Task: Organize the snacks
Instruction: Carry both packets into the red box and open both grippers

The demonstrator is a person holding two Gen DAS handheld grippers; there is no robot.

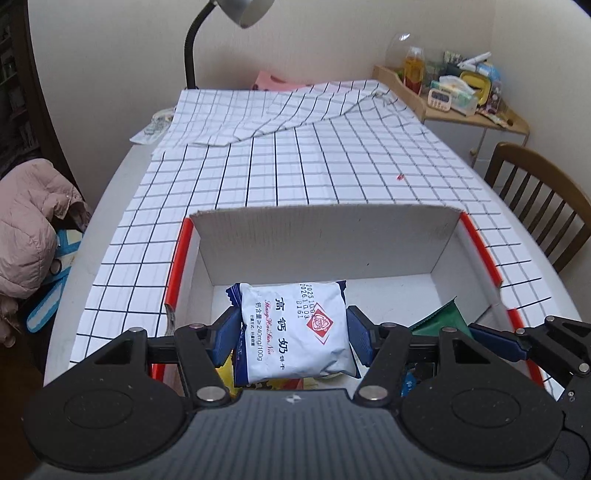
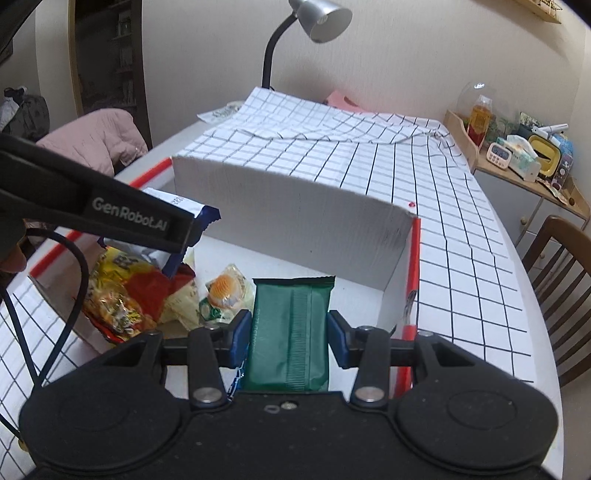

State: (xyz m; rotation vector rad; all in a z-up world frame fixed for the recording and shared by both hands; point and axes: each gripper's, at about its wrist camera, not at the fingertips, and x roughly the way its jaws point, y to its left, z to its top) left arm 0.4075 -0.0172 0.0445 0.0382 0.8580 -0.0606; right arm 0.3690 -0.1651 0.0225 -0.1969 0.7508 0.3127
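So both my hands are full right now. My left gripper (image 1: 291, 332) is pinching a white biscuit packet (image 1: 295, 328) with blue edges and red Chinese lettering, the blue pads (image 1: 225, 332) pressed against its two sides. It's held up over the open cardboard box (image 1: 321, 240), the white one with red edges, and you can see the back wall of the box standing right behind the packet.

My right gripper (image 2: 290, 334) has a dark green snack bar (image 2: 290, 332) clamped between its pads, crimped seam facing up, also above the inside of the box, over toward the right wall. From the left wrist view you can see a corner of that green wrapper poking in from the right, so the two grippers are close side by side.

Down in the box itself there's a pile at the left end: a yellow and red snack bag (image 2: 125, 295) and a small clear-wrapped pastry (image 2: 223, 291) with an orange top lying on the box floor just beside it. The right half of the floor is bare white cardboard.

The box sits on a checked tablecloth (image 1: 332, 166) that's bunched up at the far end near a silver desk lamp (image 2: 317, 18). Wooden chair (image 2: 554, 288) off to the right.
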